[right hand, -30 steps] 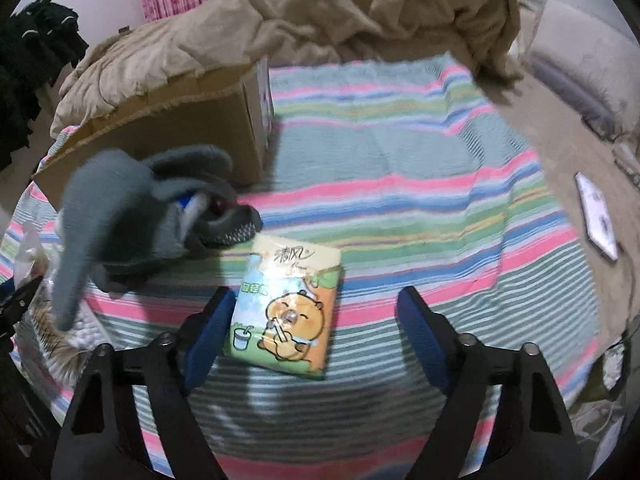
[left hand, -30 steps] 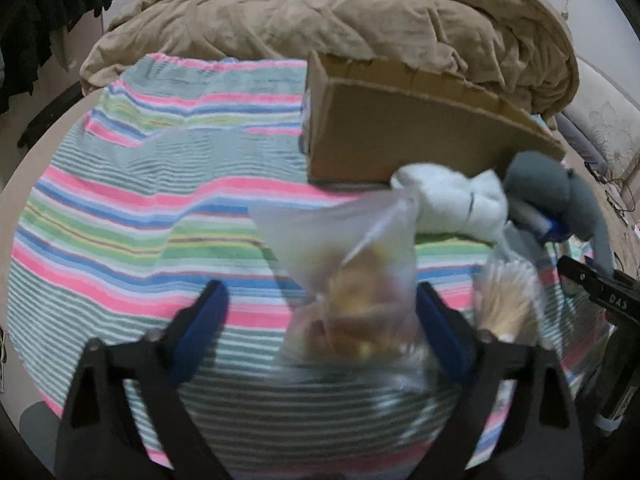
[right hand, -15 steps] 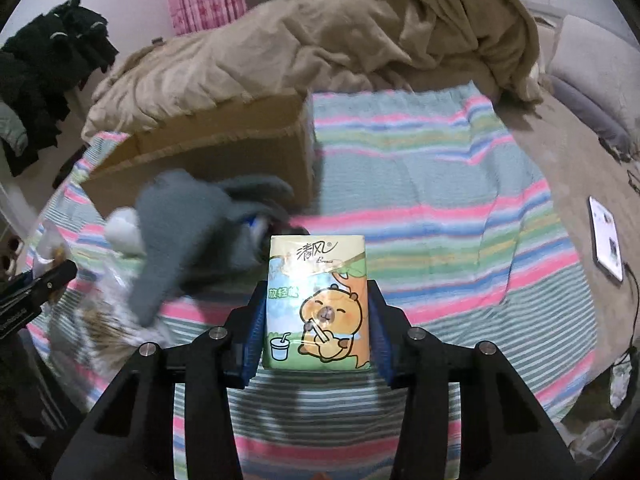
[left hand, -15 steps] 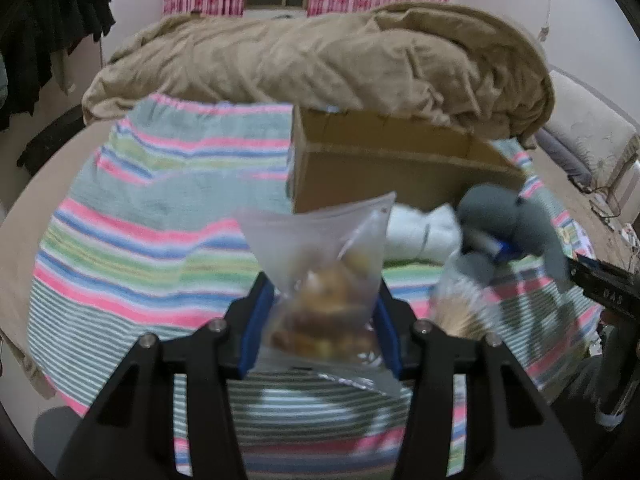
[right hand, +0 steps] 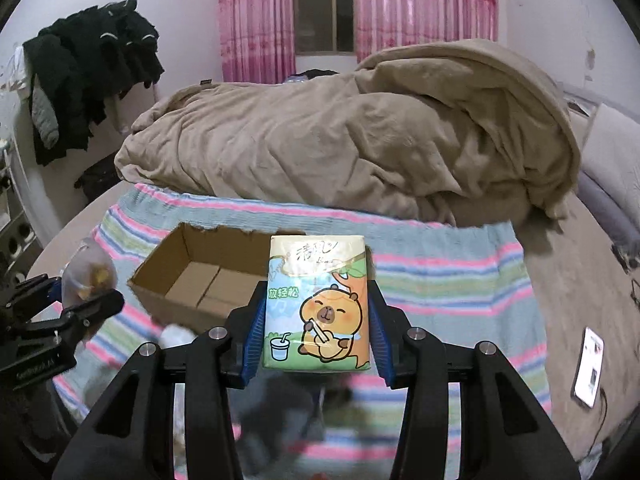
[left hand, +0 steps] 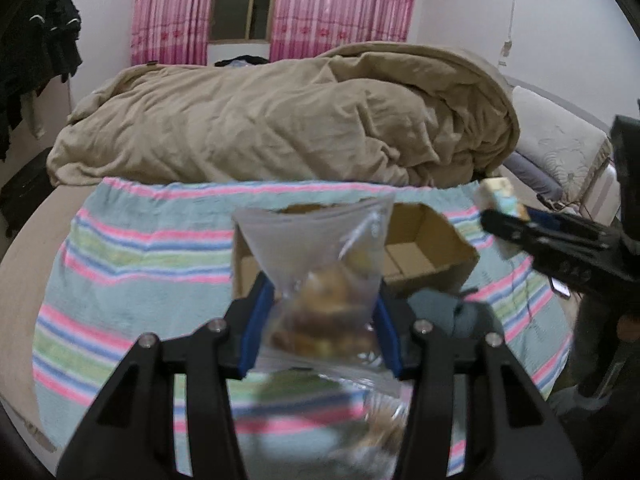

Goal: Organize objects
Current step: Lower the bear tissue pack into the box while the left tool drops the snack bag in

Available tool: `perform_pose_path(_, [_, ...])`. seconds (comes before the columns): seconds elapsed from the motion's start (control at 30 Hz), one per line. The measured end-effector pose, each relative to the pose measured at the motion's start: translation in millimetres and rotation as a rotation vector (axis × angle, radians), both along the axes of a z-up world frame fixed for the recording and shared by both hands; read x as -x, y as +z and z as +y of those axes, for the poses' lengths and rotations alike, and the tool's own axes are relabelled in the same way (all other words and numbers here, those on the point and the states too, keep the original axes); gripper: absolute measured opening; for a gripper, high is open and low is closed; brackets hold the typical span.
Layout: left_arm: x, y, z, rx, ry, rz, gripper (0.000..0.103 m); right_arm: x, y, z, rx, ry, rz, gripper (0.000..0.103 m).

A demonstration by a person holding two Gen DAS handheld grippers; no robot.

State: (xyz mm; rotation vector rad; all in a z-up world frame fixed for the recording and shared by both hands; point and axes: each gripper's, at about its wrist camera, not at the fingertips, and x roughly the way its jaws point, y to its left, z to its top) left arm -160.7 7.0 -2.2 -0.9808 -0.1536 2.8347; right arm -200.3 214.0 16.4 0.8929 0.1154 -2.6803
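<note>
Both wrist views sit raised above the bed's striped blanket, looking forward along their own fingers toward the pink curtains. The left view faces the open cardboard box from near, slightly left of it; the right view looks from the box's right. Each catches the other tool at its edge: right tool, left tool. Both share box, beige duvet and curtains.

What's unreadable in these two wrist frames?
- Left wrist: near part of the cardboard box floor, hidden behind the clear snack bag held by the left gripper.
- Left wrist: items at the bottom, motion-blurred.
- Right wrist: objects below the tissue pack in the right gripper, blurred and blocked.
- Right wrist: phone screen, too small.
</note>
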Motion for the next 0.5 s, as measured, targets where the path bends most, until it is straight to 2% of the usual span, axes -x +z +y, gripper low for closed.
perform_pose_path(0.23, [48.4, -11.0, 14.6, 0.017, -0.024, -0.015, 0.049, 47.3, -27.0, -15.0, -0.028, -0.018, -0.036, 0.048])
perform_pose_path(0.5, [85.2, -55.0, 16.0, 0.006, -0.025, -0.103, 0.050, 73.2, -70.7, -16.4, -0.042, -0.028, -0.100, 0.048])
